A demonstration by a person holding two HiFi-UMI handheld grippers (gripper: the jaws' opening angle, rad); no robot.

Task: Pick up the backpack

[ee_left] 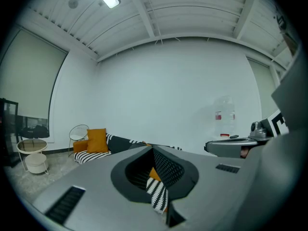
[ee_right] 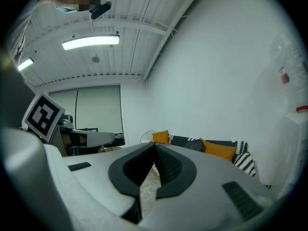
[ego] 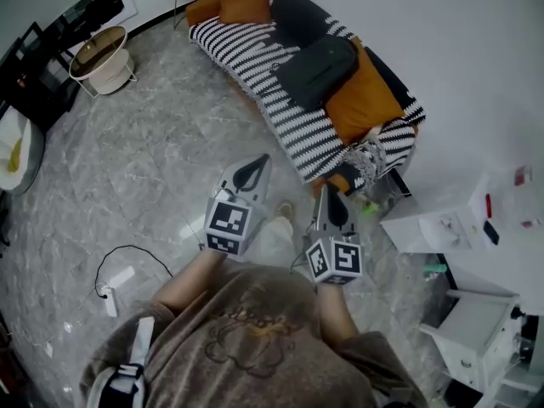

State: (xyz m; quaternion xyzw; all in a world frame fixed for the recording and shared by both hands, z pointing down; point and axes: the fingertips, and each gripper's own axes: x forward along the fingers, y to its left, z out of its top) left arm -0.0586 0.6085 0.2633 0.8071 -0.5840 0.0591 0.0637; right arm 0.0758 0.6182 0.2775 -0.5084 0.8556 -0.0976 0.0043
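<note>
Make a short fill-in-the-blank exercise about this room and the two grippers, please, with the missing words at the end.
1. The dark backpack lies on a sofa whose cover is patterned with black and white ____.
2. The cushion right beside the backpack is ____ in colour.
3. The jaws of the left gripper and the right gripper are both ____ (open or shut), with nothing held.

Missing words: stripes; orange; shut

The left gripper (ee_left: 153,150), jaws together, fills the lower frame, with a striped sofa (ee_left: 89,156) and its orange cushion (ee_left: 97,140) at lower left.
</note>
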